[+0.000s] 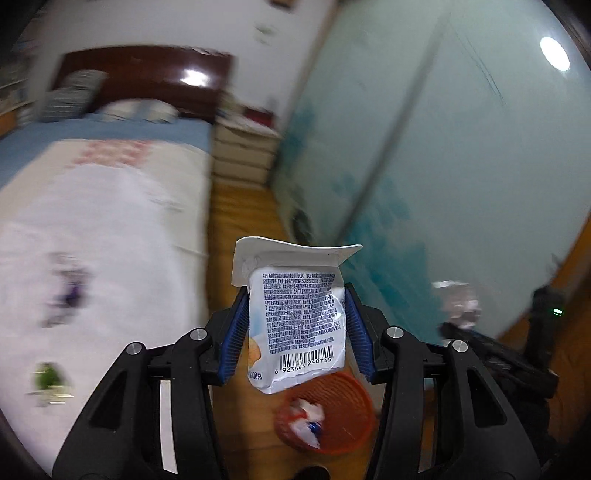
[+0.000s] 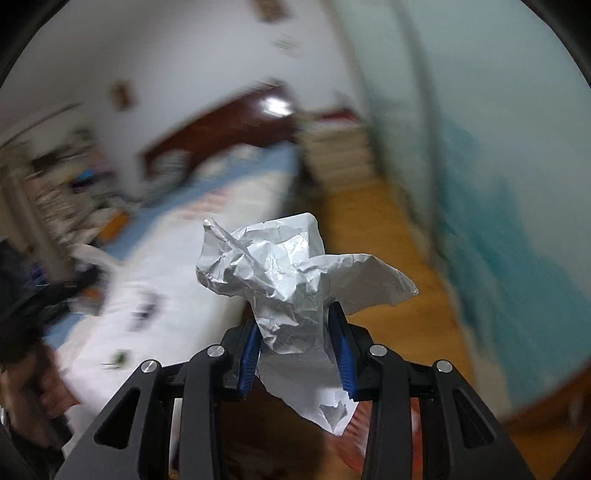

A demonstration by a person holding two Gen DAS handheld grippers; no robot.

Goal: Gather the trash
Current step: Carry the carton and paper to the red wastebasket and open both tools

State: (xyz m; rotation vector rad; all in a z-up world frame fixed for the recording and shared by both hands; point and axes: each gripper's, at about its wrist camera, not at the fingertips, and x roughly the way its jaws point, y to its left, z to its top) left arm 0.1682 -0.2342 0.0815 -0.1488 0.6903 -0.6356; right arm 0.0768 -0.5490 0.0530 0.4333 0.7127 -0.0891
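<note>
White snack wrapper [image 1: 297, 321], barcode 6 923644 240745 and dense small print legible, is clamped in left gripper [image 1: 296, 325] above orange bin [image 1: 343, 406]. Crumpled silver foil [image 2: 284, 291] is pinched by right gripper [image 2: 297, 345]; bed [image 1: 99, 206] blurred alongside.

Wooden floor [image 1: 240, 206], orange basket [image 1: 347, 435], bed [image 1: 110, 229]

We see a bedroom: a bed [image 1: 110, 206] with a blue sheet, a white cover and a dark red-brown headboard [image 1: 147, 77] against a white wall [image 1: 166, 22]. Pale drawers [image 1: 243, 155] stand at its head corner, pale green wardrobe doors [image 1: 443, 147] face it across the wooden floor [image 1: 240, 210]
</note>
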